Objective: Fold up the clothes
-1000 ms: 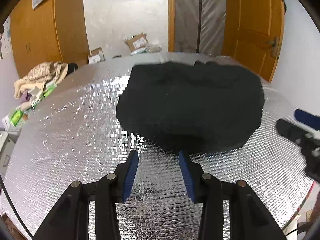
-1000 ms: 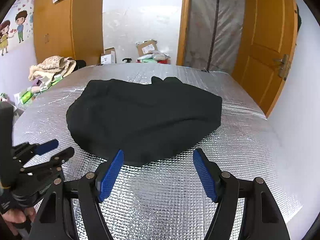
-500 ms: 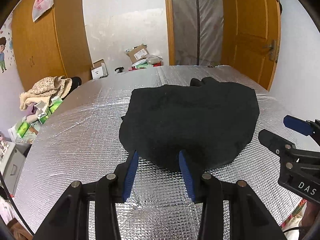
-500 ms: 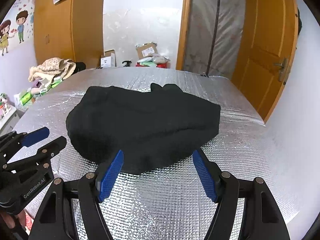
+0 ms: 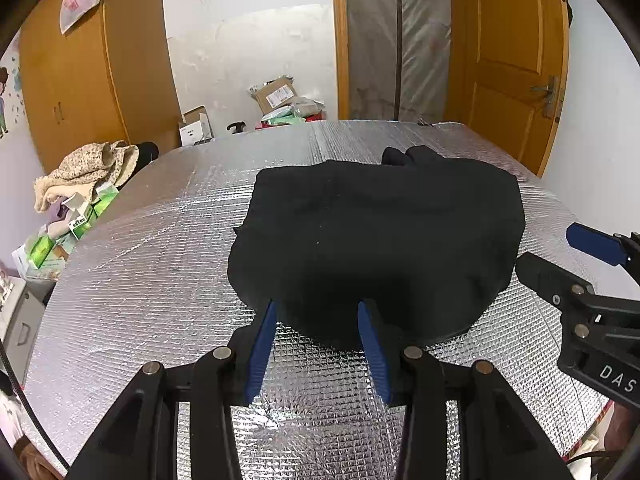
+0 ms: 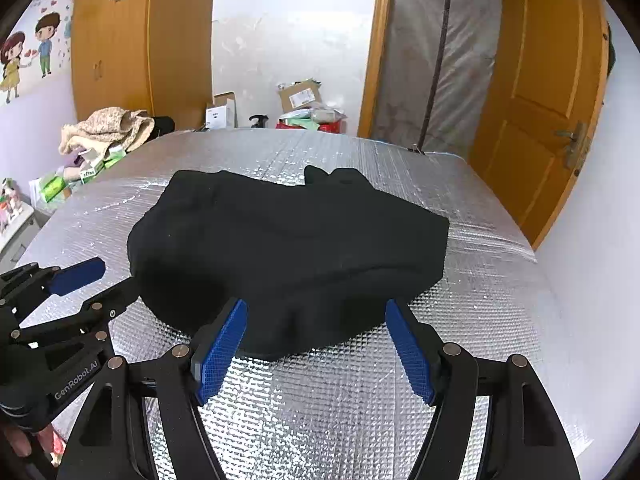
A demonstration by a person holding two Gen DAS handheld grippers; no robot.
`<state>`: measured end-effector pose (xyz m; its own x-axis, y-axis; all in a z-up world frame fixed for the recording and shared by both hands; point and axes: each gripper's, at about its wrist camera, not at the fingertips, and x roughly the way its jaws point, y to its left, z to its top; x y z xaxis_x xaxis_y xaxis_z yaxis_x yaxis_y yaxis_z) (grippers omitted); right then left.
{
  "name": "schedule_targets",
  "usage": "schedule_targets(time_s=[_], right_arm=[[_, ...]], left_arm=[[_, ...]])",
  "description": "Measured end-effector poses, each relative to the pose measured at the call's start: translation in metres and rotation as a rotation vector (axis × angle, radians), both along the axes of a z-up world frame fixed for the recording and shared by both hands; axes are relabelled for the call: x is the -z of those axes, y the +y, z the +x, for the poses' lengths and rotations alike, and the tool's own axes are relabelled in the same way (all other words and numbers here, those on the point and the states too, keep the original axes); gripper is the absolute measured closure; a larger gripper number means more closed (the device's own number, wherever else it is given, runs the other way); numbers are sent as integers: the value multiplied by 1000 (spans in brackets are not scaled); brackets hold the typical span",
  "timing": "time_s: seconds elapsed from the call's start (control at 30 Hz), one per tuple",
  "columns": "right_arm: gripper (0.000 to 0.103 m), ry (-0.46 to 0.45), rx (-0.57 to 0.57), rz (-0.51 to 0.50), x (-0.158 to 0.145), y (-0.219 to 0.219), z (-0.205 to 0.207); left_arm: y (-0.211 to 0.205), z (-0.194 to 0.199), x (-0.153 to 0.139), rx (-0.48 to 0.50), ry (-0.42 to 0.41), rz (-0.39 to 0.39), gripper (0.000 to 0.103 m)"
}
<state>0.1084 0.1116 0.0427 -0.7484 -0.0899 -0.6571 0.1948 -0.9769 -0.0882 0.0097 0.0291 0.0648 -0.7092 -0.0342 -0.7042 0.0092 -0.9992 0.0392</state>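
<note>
A black garment (image 5: 380, 240) lies bunched in a rough, wide heap on the silver quilted mat (image 5: 140, 280). My left gripper (image 5: 317, 308) is open, its blue pads (image 5: 260, 352) straddling the garment's near edge towards its left side. In the right wrist view the same garment (image 6: 288, 248) fills the middle. My right gripper (image 6: 316, 308) is open wider, with its fingertips at the near edge further right. Each gripper shows in the other's view: the right gripper (image 5: 560, 252) at the edge, the left gripper (image 6: 104, 284) low on the left. I cannot tell if the pads touch the cloth.
The mat (image 6: 480, 300) drops off at its right edge near a wooden door (image 5: 516, 60). A beige blanket pile (image 5: 88, 168) and green boxes (image 5: 80, 224) sit off the left side. Cardboard boxes (image 5: 276, 92) stand behind the far edge, beside a wardrobe (image 5: 80, 80).
Both wrist views have tilted up and drawn back a little, showing more of the room. The garment's near edge now sits between each gripper's fingertips. Both grippers stay open; the garment has not moved.
</note>
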Motion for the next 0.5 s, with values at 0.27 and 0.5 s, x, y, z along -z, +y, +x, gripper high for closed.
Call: schedule_targets(time_s=[0.27,0.5], right_arm=[[29,-22,-17,16,4,-9,-13],[29,-38,-44,27,8,-17,-25]], left_arm=[[-5,-11,4,-12,-15,8,60],[-11,-21,6,-29,-24,13,60]])
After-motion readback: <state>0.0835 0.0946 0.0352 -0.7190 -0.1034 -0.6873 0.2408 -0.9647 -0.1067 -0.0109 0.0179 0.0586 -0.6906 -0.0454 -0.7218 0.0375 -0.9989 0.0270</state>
